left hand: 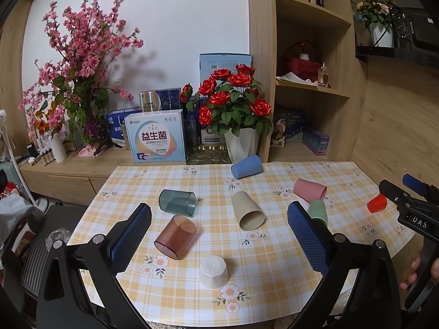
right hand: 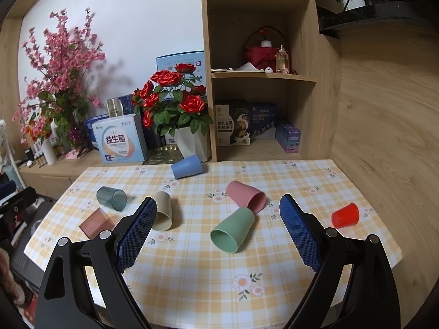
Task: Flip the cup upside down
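Observation:
Several cups sit on the checked table (left hand: 192, 296). A white cup (left hand: 213, 272) stands upside down near the front edge. Lying on their sides are a brown clear cup (left hand: 175, 237), a grey-blue clear cup (left hand: 177, 202), a beige cup (left hand: 247, 210), a blue cup (left hand: 246, 166), a pink cup (left hand: 309, 189), a green cup (right hand: 233, 229) and a red cup (right hand: 345, 215). My left gripper (left hand: 219, 215) is open and empty above the front of the table. My right gripper (right hand: 218, 208) is open and empty, with the green cup between its fingers' line of sight.
A white vase of red roses (left hand: 241, 142) and boxes (left hand: 156, 137) stand behind the table's far edge. A wooden shelf unit (right hand: 260, 82) rises at the back right. The right gripper shows at the right edge of the left wrist view (left hand: 406, 200).

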